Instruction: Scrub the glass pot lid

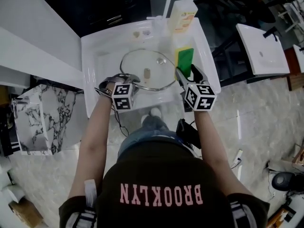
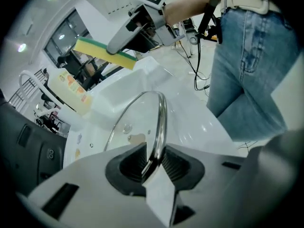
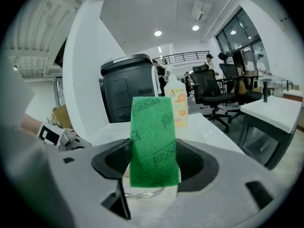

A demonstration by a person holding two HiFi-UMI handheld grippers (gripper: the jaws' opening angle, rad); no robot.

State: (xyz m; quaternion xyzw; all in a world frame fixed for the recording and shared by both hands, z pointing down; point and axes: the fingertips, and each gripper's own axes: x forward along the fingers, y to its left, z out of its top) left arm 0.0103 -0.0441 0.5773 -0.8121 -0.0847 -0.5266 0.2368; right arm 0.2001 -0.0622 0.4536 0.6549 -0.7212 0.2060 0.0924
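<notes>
One glass lid [image 1: 147, 68] sits in the sink [image 1: 92, 51], rim pinched by the left gripper [image 2: 153, 161] fingers; the right gripper [image 3: 153, 163] fingers clamp one green sponge [image 1: 184, 61] at the sink's right, one soap bottle [image 1: 183, 13] on its back rim.

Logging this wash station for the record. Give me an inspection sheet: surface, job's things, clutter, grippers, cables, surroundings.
Surface: white sink, lid inside it.
Job's things: glass pot lid, gripped at its near rim; green-and-yellow sponge, held over the sink's right side.
Clutter: soap bottle at the sink's back edge.
Grippers: left gripper shut on the lid's metal rim; right gripper shut on the sponge.
Cables: black cable trailing to the floor beside the person's legs.
Surroundings: marble-patterned block to the left; second white basin to the right.
</notes>
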